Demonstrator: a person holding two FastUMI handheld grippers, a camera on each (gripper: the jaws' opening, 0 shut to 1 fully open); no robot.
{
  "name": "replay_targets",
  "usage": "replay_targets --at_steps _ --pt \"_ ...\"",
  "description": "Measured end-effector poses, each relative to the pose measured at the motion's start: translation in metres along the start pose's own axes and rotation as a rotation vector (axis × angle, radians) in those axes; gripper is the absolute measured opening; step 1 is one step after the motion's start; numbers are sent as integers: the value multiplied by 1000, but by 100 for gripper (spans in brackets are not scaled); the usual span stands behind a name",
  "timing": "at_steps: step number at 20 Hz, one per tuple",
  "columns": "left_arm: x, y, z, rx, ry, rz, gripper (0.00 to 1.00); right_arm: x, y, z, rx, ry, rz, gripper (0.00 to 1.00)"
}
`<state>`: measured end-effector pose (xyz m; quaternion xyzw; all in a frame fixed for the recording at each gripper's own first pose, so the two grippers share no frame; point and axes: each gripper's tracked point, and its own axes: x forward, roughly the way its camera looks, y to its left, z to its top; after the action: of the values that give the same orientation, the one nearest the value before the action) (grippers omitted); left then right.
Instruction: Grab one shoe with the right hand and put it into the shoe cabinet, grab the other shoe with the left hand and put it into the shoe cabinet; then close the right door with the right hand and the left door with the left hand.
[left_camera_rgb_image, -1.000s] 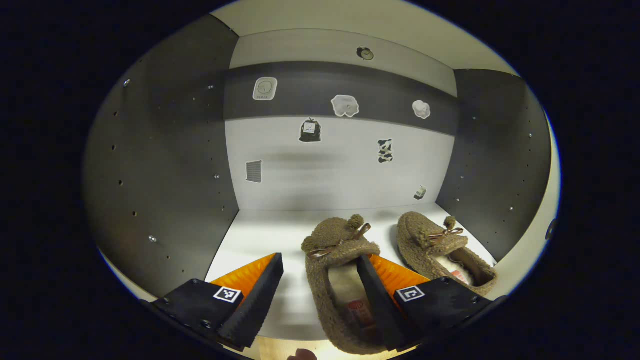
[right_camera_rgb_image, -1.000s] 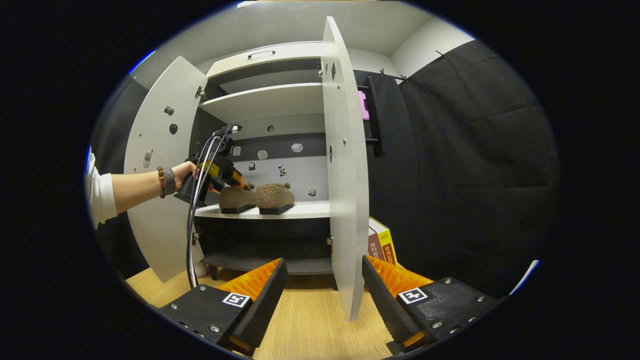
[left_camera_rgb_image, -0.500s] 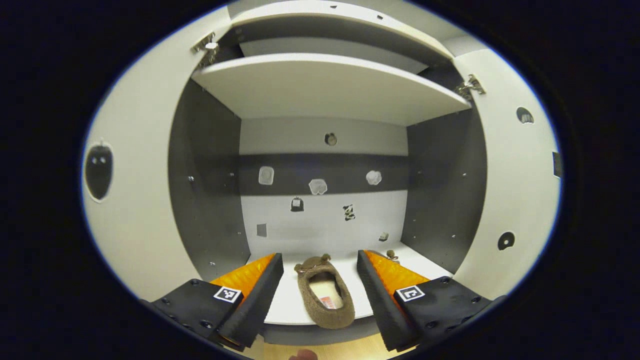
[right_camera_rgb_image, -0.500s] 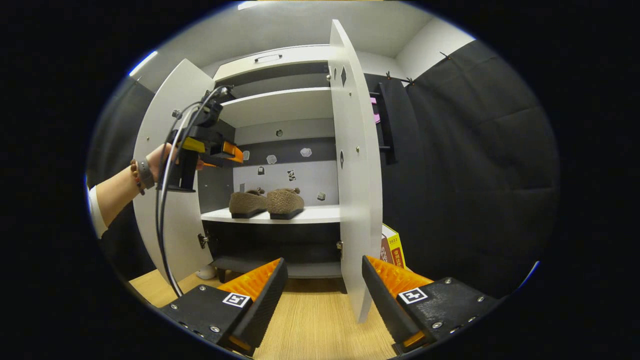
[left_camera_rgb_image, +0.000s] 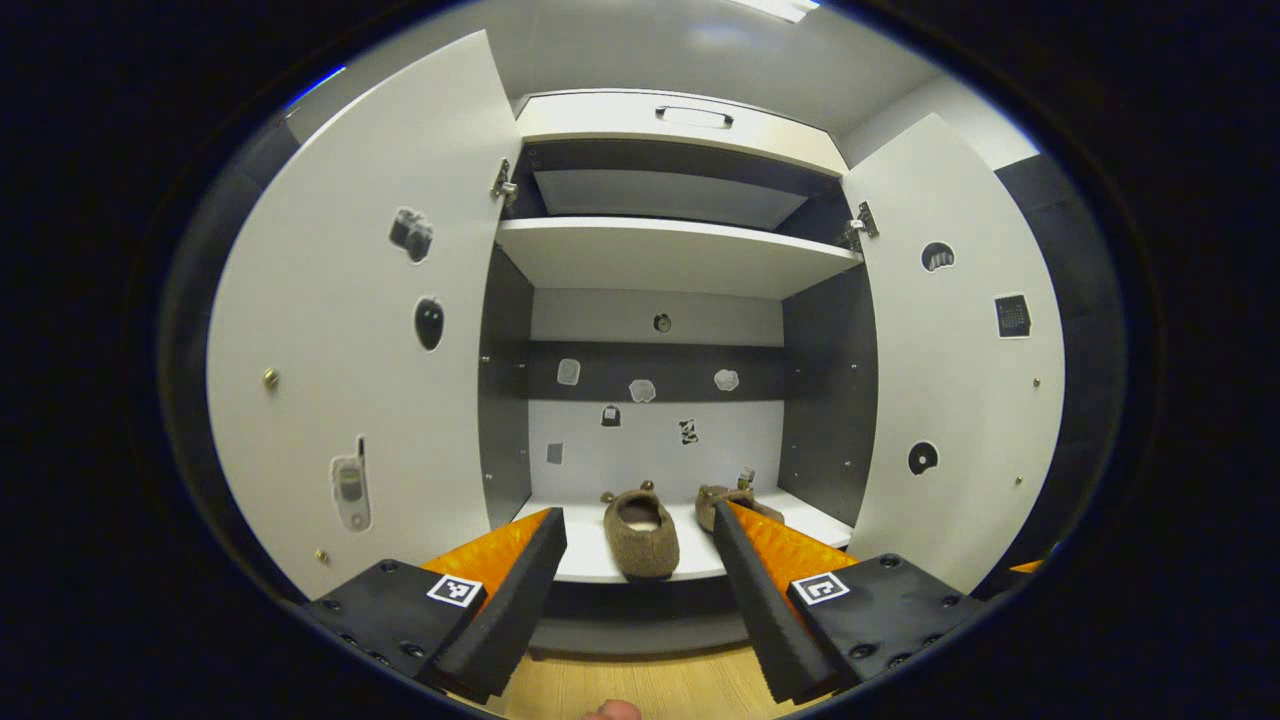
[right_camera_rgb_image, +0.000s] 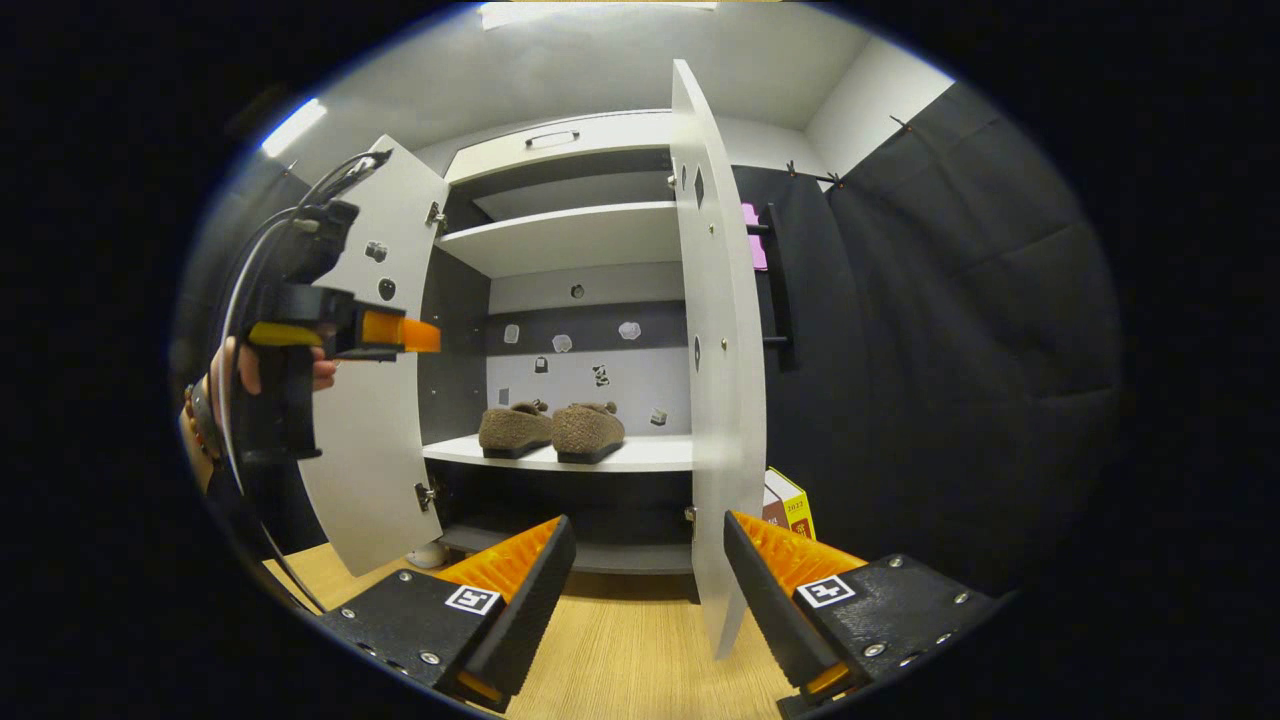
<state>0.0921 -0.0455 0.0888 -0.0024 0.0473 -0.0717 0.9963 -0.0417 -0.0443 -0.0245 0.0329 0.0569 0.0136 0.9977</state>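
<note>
The left gripper (left_camera_rgb_image: 640, 590) has backed right out of the shoe cabinet (left_camera_rgb_image: 668, 255), jaws apart and empty. Both shoes sit on the middle shelf (right_camera_rgb_image: 640, 455): the left shoe (left_camera_rgb_image: 641, 518) at 6 o'clock in the left gripper view, the right shoe (left_camera_rgb_image: 722, 497) just beside it, half hidden behind a finger, so contact is hard to judge. Shoes are done; doors come next. The right gripper (right_camera_rgb_image: 648, 590), jaws apart, hangs by the right door (right_camera_rgb_image: 722, 400); the left door (left_camera_rgb_image: 360, 330) stands wide open.
</note>
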Motion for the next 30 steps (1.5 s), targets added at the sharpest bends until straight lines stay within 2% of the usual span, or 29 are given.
replay_targets --at_steps 5,9,10,12,13,15,19,21,22,23,26,27,30 --pt "-65 28 -59 -34 4 132 97 -4 5 -7 9 26 33 92" --pt "-104 48 -101 -88 23 198 94 -7 9 -6 -1 15 33 92" --pt "-109 52 -108 -89 30 210 97 -7 10 -7 -1 18 34 92" --pt "-121 57 -118 -94 39 219 94 -7 12 -6 1 24 36 92" --pt "-126 58 -120 -93 34 221 99 -7 12 -4 1 22 36 92" --pt "-132 61 -124 -78 29 230 97 -8 10 4 -1 11 33 92" --pt "-136 64 -125 -52 17 245 99 -9 1 43 0 -45 47 92" --pt "-135 63 -127 -50 17 238 97 -11 -15 72 -16 -89 41 92" --pt "-135 63 -126 -40 15 237 99 -11 -27 88 -27 -108 27 92" --pt "-135 63 -125 -31 11 235 97 -9 -40 104 -31 -124 10 92" --pt "-136 62 -124 -6 5 228 99 1 -89 147 -26 -160 -64 92" --pt "-135 61 -126 -3 7 227 94 8 -105 155 -30 -165 -92 92" --pt "-135 59 -128 1 11 217 97 34 -148 164 -42 -146 -163 92"
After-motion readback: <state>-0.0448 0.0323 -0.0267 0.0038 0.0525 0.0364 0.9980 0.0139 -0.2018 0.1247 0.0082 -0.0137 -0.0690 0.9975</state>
